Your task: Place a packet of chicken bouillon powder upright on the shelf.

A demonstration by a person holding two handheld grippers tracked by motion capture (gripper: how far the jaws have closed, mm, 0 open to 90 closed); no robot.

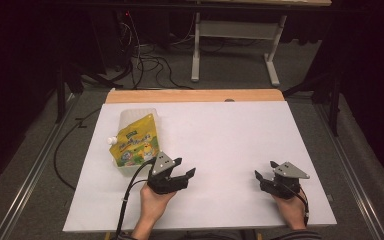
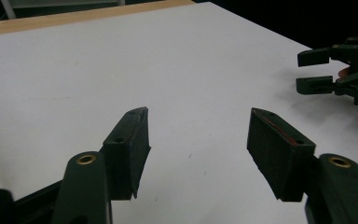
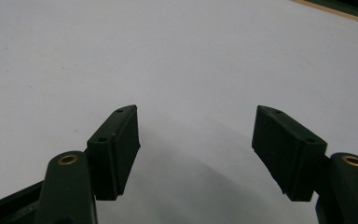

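Print on the yellow pouch shows cartoon figures and a green label at its top, but the lettering is too small to read. The pouch has a white spout at its left edge and lies on a clear plastic container at the left rear part of the worktop, just behind the left tongs.

A white sheet covers the worktop; a bare wooden strip runs along its far edge. Beyond it, on a dark carpeted floor, stand the grey legs of another table, with black cables trailing nearby.

Both tongs hover near the front edge, well apart from each other. The left tongs are released, jaws spread wide with nothing between them. The right tongs are likewise released and empty. The whole middle and right rear of the white surface lies open.
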